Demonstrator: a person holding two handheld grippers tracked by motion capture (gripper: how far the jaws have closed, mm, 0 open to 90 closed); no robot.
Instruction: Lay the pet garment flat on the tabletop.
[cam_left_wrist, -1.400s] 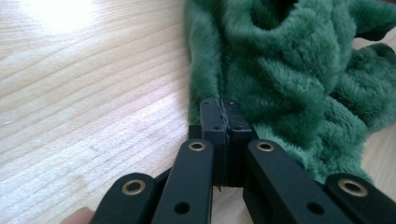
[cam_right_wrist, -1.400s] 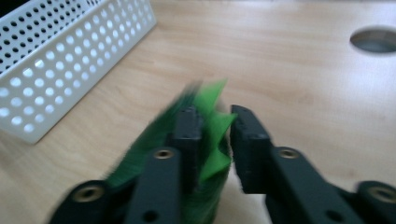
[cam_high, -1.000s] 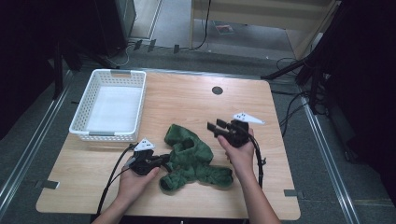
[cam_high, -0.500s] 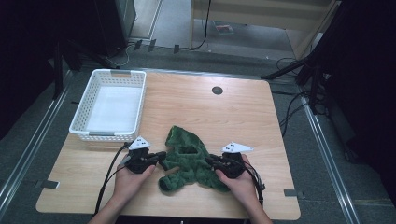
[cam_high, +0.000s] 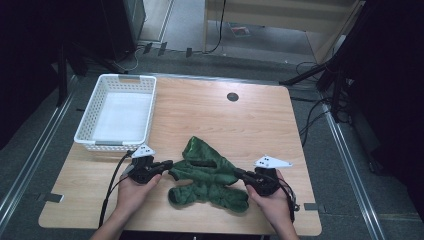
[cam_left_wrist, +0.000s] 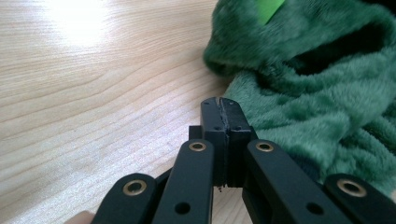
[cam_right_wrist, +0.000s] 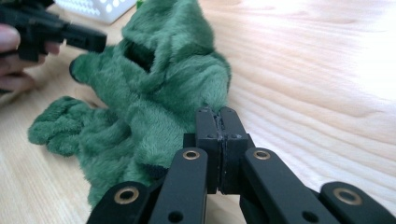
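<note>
A light wooden table (cam_high: 210, 110) with rounded corners stands on a grey floor (cam_high: 185, 30), a round dark grommet hole (cam_high: 232, 96) near its 12 o'clock edge. Metal rails (cam_high: 30, 165) run along the floor at 9 and 3 o'clock. At 12 o'clock stands pale wooden furniture (cam_high: 280, 20); black cables (cam_high: 312, 107) trail at 2 o'clock. The surroundings at 10 and 3 o'clock lie in darkness.

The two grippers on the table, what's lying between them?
In the high view, the crumpled green fleece garment lies between the left gripper and the right gripper, spanning the whole gap, with each gripper at one edge of it.
</note>
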